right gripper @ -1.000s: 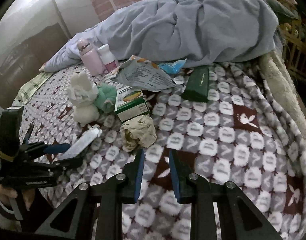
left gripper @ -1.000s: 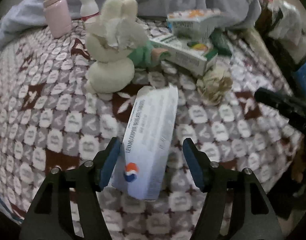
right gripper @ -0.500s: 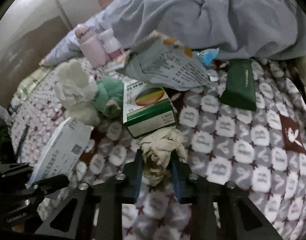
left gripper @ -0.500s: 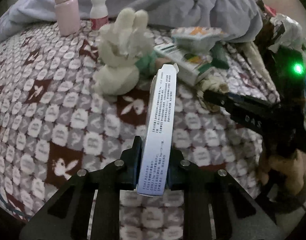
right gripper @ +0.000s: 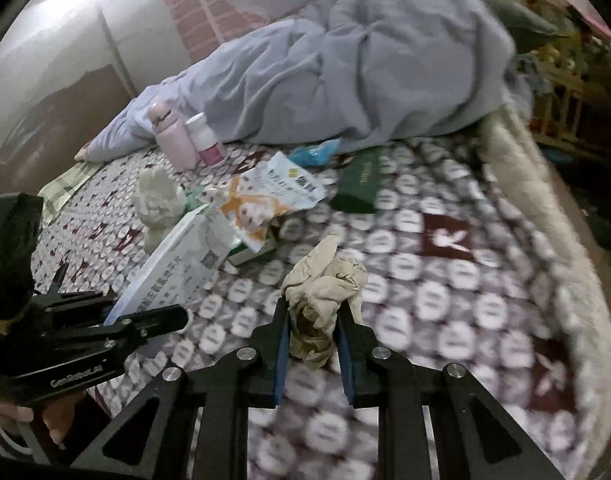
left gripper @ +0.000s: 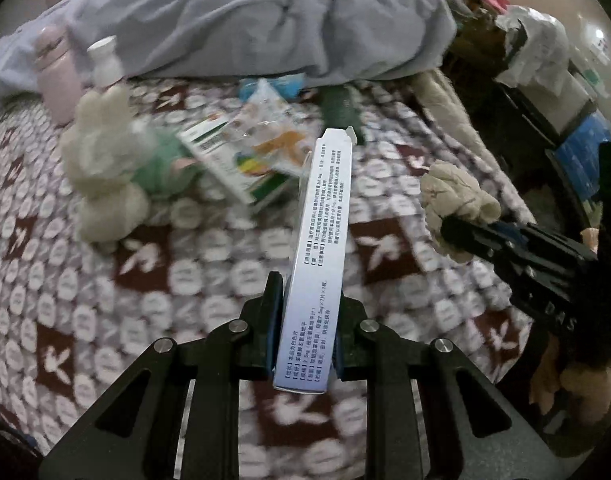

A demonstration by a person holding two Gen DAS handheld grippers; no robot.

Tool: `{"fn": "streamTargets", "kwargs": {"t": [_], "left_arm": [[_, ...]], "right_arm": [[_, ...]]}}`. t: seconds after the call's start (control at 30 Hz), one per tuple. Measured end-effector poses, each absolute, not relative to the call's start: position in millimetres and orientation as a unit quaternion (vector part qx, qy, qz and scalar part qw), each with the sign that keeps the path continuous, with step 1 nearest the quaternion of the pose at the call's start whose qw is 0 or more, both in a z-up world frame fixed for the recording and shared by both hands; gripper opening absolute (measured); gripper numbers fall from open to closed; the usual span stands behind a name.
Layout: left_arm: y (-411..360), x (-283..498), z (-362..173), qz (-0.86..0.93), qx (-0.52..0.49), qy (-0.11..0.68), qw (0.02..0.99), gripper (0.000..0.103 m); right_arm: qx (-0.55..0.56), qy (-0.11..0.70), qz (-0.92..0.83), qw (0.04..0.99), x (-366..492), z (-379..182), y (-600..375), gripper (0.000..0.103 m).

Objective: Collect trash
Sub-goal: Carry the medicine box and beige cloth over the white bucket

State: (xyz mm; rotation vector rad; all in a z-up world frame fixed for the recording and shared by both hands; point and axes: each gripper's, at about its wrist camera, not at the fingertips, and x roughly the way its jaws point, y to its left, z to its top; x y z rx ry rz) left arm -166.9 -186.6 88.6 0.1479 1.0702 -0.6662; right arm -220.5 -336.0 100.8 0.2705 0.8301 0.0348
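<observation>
Now, left gripper [left gripper: 303, 338]: jaws clamped on the white medicine box [left gripper: 319, 256], raised edge-on above the bed blanket [left gripper: 105, 280], ready to carry off.
Right gripper [right gripper: 311, 350]: jaws pinching the crumpled tissue [right gripper: 325, 292], lifted clear, likely for disposal.
Remaining litter: snack wrapper [right gripper: 265, 200] on the bed.

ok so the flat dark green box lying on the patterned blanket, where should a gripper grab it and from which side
Probably across its two long edges, near the middle, coming down from above. The flat dark green box lies flat on the patterned blanket, long and narrow, so its short width should suit the jaws. Its near end and right side look clear; the crinkled white and orange snack wrapper sits on its left.
</observation>
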Motion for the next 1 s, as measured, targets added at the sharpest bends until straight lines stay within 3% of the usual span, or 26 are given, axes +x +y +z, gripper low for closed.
{"fn": "streamTargets", "kwargs": {"t": [1.0], "left_arm": [[-386.8,-249.2,121.0,-0.436,0.145,0.452,0.765,0.018]], "right_arm": [[0.187,0.350,-0.150,0.905,-361.1,126.2,-489.4,0.021]]}}
